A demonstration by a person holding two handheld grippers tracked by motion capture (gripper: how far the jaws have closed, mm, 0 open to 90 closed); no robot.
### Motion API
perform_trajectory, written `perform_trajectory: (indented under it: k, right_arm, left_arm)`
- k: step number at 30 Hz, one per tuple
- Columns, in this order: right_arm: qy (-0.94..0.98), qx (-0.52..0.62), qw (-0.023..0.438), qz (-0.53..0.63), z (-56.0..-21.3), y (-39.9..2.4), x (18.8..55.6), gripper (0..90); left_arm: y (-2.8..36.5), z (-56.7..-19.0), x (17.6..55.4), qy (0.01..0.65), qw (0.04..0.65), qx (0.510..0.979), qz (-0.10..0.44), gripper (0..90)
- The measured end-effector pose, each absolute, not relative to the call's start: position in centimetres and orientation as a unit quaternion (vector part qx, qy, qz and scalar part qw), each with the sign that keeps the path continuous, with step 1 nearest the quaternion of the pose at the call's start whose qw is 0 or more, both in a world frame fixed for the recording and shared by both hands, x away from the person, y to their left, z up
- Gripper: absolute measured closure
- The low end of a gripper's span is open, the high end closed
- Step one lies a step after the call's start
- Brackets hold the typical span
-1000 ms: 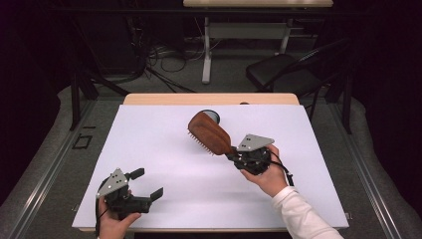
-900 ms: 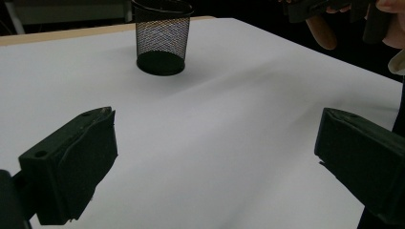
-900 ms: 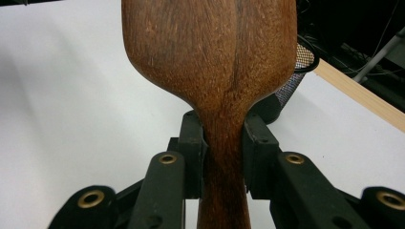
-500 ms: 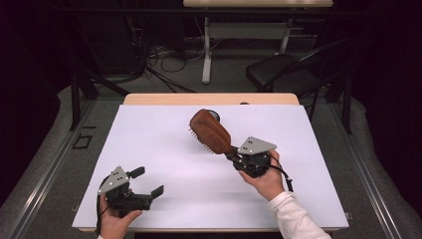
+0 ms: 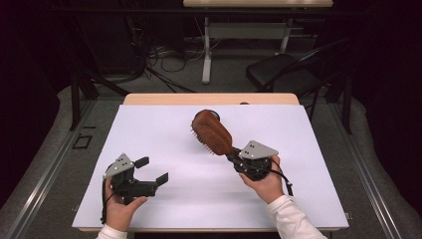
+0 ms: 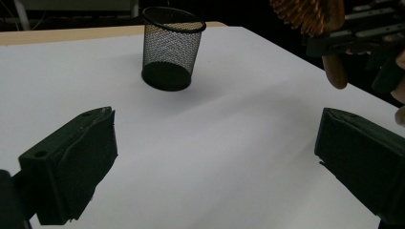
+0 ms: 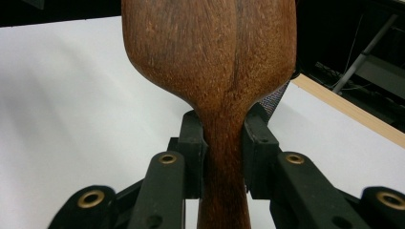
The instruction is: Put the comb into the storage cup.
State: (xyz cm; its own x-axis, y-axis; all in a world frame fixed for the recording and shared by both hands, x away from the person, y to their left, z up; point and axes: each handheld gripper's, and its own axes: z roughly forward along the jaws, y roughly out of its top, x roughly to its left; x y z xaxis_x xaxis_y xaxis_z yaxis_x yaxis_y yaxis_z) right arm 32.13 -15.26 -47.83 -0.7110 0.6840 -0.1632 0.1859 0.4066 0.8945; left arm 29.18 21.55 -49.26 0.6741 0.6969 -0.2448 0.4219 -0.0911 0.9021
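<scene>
Hairbrush wood bare, unlabelled, in right gripper

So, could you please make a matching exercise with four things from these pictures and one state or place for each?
Things:
1. hairbrush
2. mesh cup
3. left claw
4. table sheet

States:
a. open, nothing between the jaws
b. white, flat on the table
c. held by its handle in the right claw
d. black, standing upright

Pairs: 1-c, 2-d, 3-a, 4-b
</scene>
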Motion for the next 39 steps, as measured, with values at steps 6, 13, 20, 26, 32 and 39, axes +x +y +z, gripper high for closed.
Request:
perform_trajectory:
  k: [6, 13, 20, 26, 32, 39]
  right_arm:
    - [0.794, 0.274, 0.272, 0.469, -48.1, -15.3, 32.0, 72.9]
    - [0.794, 0.272, 0.283, 0.465, -48.4, -15.1, 31.7, 72.9]
    - [0.793, 0.274, 0.293, 0.459, -48.7, -15.1, 31.5, 72.9]
    - [0.792, 0.274, 0.295, 0.458, -48.8, -15.0, 31.5, 72.9]
    - [0.793, 0.273, 0.298, 0.455, -49.0, -15.0, 31.5, 72.9]
    - [0.792, 0.273, 0.3, 0.456, -49.2, -14.9, 31.4, 72.9]
  left_arm:
    - [20.4, -48.0, 30.5, 0.384, 0.554, 0.73, 0.109, 0.7]
    - [19.0, -47.5, 31.4, 0.381, 0.55, 0.737, 0.095, 0.7]
    - [18.3, -47.0, 31.8, 0.384, 0.55, 0.736, 0.092, 1.1]
    - [17.9, -46.5, 32.1, 0.386, 0.552, 0.734, 0.087, 1.2]
    - [17.3, -46.0, 32.5, 0.386, 0.55, 0.737, 0.076, 1.3]
    - [16.4, -45.3, 32.8, 0.383, 0.549, 0.74, 0.06, 1.4]
